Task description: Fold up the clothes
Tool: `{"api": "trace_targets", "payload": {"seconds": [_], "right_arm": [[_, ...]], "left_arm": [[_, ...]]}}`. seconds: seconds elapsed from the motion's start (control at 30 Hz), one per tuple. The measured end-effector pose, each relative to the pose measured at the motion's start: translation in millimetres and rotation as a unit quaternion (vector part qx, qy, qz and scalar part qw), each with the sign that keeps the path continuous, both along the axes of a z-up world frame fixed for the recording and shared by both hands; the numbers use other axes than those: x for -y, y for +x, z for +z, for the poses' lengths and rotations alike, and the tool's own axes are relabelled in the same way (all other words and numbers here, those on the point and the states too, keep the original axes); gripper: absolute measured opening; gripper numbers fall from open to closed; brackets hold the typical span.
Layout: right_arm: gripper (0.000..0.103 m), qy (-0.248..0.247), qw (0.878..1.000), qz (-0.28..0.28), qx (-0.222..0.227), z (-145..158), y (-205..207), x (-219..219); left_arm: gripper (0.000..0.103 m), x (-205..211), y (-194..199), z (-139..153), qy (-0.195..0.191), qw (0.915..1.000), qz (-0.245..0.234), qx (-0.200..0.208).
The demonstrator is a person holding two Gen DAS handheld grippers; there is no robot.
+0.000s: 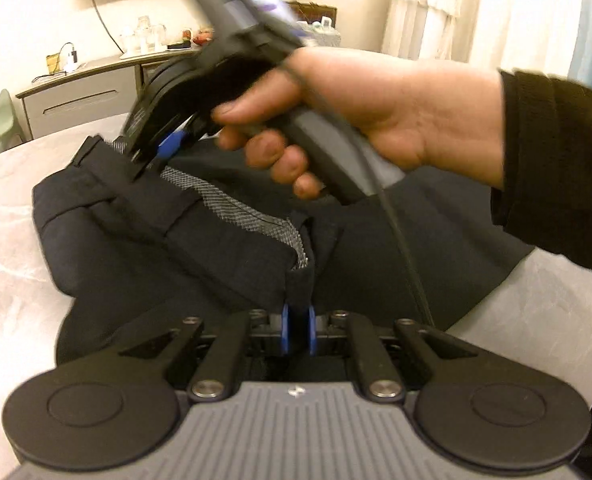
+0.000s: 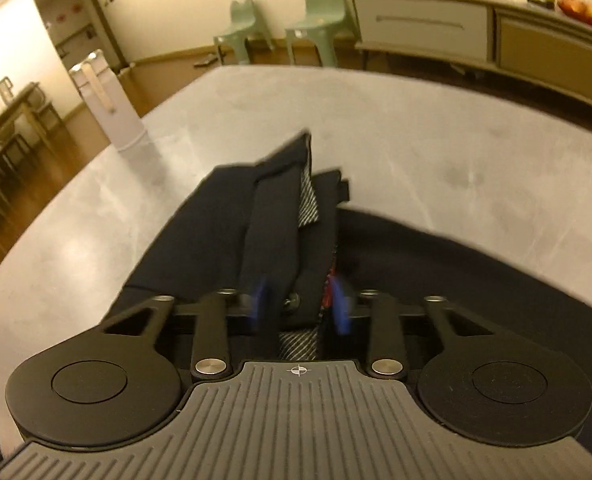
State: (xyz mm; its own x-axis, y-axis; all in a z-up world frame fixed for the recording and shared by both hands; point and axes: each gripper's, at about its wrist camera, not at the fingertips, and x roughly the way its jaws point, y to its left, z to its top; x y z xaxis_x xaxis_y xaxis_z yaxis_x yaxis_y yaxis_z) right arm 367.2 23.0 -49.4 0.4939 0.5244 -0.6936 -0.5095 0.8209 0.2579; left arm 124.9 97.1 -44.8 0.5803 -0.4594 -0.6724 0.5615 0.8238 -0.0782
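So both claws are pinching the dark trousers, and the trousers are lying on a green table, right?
Not quite. The table is pale grey, not green; the right wrist view shows it, with only the chairs behind being green. The left claw and right claw do pinch the dark trousers.

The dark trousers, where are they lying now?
The dark trousers lie on the pale table, waistband pinched by the left gripper and the right gripper.
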Motion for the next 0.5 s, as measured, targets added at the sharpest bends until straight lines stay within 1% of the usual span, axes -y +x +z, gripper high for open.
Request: {"api": "trace_targets", "payload": {"seconds": [0.07, 0.1, 0.13, 0.2, 0.27, 0.33, 0.37, 0.4, 0.47, 0.5], "right_arm": [[0.008, 0.031, 0.999, -0.016, 0.024, 24, -15, 20], [0.008, 0.043, 0.998, -0.028, 0.037, 35, -23, 31], [0.007, 0.056, 0.996, -0.041, 0.047, 43, -32, 44], [0.007, 0.08, 0.992, -0.075, 0.057, 51, -51, 73], [0.007, 0.085, 0.987, -0.121, 0.054, 43, -64, 98], [0.007, 0.081, 0.981, -0.173, 0.037, 25, -74, 119], [0.008, 0.074, 0.979, -0.19, 0.027, 14, -75, 125], [0.011, 0.067, 0.977, -0.2, 0.022, 7, -74, 129], [0.013, 0.054, 0.974, -0.22, 0.011, -6, -74, 136], [0.013, 0.05, 0.973, -0.224, 0.008, -8, -73, 138]], "left_arm": [[0.009, -5, -6, 7, -0.019, 0.9997, -0.003, 0.012], [0.009, -6, -9, 11, -0.028, 0.9994, -0.009, 0.018], [0.009, -5, -11, 12, -0.029, 0.9993, -0.016, 0.02], [0.01, -1, -16, 13, -0.026, 0.9991, -0.027, 0.02], [0.011, 6, -15, 9, -0.014, 0.9991, -0.039, 0.005], [0.018, 12, -14, 2, -0.005, 0.9989, -0.044, -0.016], [0.02, 14, -14, -1, -0.001, 0.9986, -0.046, -0.026], [0.023, 13, -16, 1, -0.004, 0.9985, -0.049, -0.025], [0.035, 7, -22, 7, -0.016, 0.9983, -0.053, -0.017], [0.049, -6, -22, 13, -0.037, 0.9982, -0.047, -0.01]]}}
